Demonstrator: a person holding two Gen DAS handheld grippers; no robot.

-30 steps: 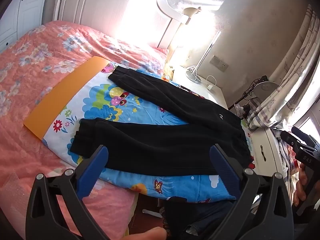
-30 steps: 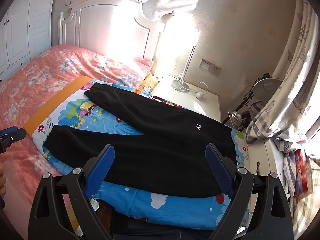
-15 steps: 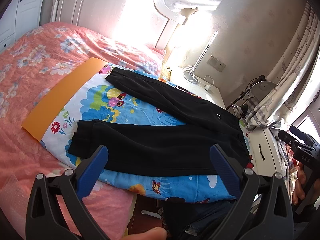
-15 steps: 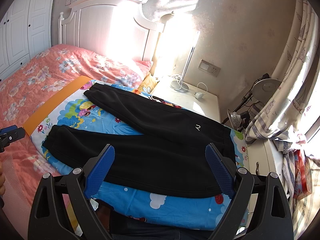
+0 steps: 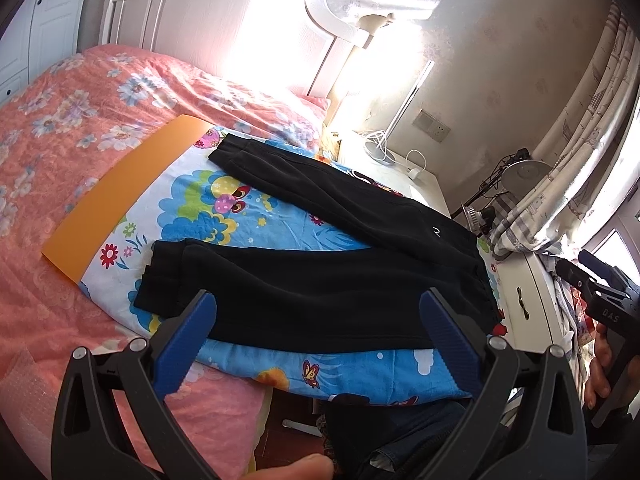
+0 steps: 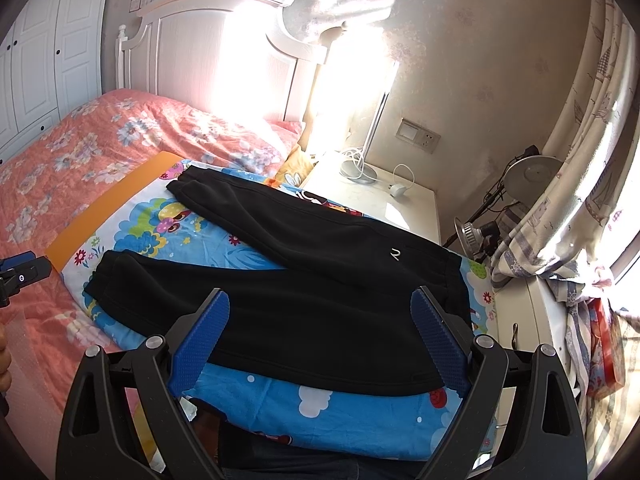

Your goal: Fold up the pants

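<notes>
On cartoon sheet (image 5: 248, 220), black pants (image 5: 320, 292) lie flat w/ legs spread in V; both grippers' fingers (image 5: 188, 336) spread, holding nothing.

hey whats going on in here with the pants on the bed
A person holds a two-finger gripper in each hand above a pair of black pants spread flat on a cartoon-print sheet on the bed. The legs lie apart in a V, cuffs toward the orange board. The left gripper and right gripper are both open, hovering over the near leg, touching nothing. No fold is made yet.
</notes>
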